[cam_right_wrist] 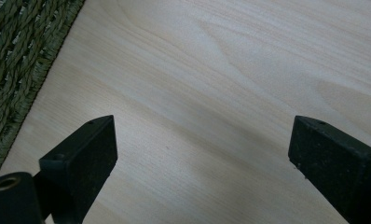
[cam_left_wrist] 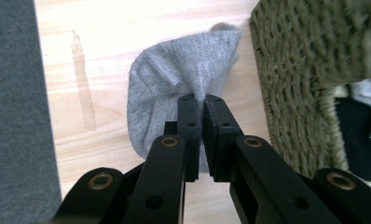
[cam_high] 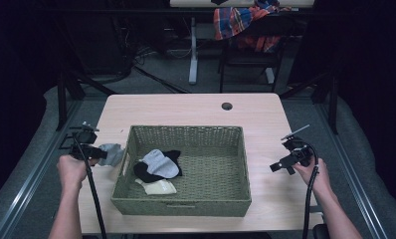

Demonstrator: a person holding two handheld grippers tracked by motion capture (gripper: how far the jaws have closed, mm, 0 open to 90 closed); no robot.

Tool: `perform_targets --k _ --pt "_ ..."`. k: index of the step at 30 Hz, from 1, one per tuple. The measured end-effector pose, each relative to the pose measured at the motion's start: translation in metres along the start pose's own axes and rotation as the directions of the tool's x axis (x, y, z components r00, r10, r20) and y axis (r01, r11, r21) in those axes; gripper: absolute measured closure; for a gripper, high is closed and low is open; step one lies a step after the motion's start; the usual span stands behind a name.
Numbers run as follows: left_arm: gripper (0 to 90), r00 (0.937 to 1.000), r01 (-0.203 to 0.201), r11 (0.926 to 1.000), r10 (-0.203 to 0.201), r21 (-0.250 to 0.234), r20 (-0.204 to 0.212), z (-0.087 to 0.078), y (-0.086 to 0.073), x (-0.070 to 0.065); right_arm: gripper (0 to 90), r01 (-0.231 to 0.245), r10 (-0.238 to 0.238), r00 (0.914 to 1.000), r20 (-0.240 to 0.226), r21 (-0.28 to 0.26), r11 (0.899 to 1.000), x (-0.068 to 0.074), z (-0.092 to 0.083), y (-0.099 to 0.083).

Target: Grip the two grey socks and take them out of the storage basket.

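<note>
High view: a green woven basket [cam_high: 186, 199] sits mid-table [cam_high: 196, 109], with a person's forearms coming in at both lower corners.
Left gripper [cam_high: 102, 153]: held at the table's left edge, jaws clamped on a grey sock [cam_high: 112, 153] just outside the basket's left wall.
Left gripper view: the jaws are pinched together on the grey sock [cam_left_wrist: 174, 88], which hangs crumpled over the bare wood; the basket [cam_left_wrist: 305, 70] wall stands just to the right.
Right gripper [cam_high: 276, 167]: held over the table right of the basket, apart from it.
Right gripper view: jaws spread wide with nothing between them but bare wood; the basket [cam_right_wrist: 20, 56] edge shows at upper left.
Basket contents: a pale grey sock [cam_high: 161, 163] lies on a black sock [cam_high: 146, 174], with a cream sock [cam_high: 158, 187] in front of them, all in the left half.
Background: a plaid cloth [cam_high: 241, 20] is draped over a chair [cam_high: 250, 55] beyond the table.
</note>
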State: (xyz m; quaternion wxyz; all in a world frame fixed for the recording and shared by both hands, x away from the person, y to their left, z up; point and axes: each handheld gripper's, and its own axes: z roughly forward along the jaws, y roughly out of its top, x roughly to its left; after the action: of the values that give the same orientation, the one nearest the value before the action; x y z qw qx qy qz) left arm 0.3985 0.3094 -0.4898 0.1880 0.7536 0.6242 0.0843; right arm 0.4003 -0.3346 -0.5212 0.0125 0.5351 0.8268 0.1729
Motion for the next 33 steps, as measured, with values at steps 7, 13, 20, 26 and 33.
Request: perform_targets --k 7,13,20,26,33 --pt "85.7 0.9998 0.02 0.9977 -0.02 0.066 0.001 0.021 -0.005 0.005 7.6 0.023 -0.023 0.9997 -0.007 0.024 0.999 -0.001 0.0 0.001" --pt "71.9 0.9984 0.047 0.9965 -0.049 0.069 0.027 0.03 -0.006 0.012 7.6 0.018 -0.018 0.9998 -0.009 0.021 1.0 -0.001 0.0 0.001" --pt "29.2 0.9958 0.092 0.9957 -0.092 0.008 0.001 0.0 -0.004 0.009 7.6 0.008 -0.008 0.9999 -0.013 0.01 1.0 -0.001 0.001 0.001" --pt "13.3 0.9993 0.036 0.9969 -0.037 -0.07 -0.009 -0.034 0.002 -0.007 7.6 0.016 -0.016 0.9998 -0.012 0.01 1.0 0.0 0.0 0.001" --pt "0.3 0.998 -0.061 0.9889 0.062 -0.136 0.005 -0.06 0.014 -0.043 7.7 0.011 -0.011 0.9999 -0.013 0.008 1.0 0.001 0.001 0.001"
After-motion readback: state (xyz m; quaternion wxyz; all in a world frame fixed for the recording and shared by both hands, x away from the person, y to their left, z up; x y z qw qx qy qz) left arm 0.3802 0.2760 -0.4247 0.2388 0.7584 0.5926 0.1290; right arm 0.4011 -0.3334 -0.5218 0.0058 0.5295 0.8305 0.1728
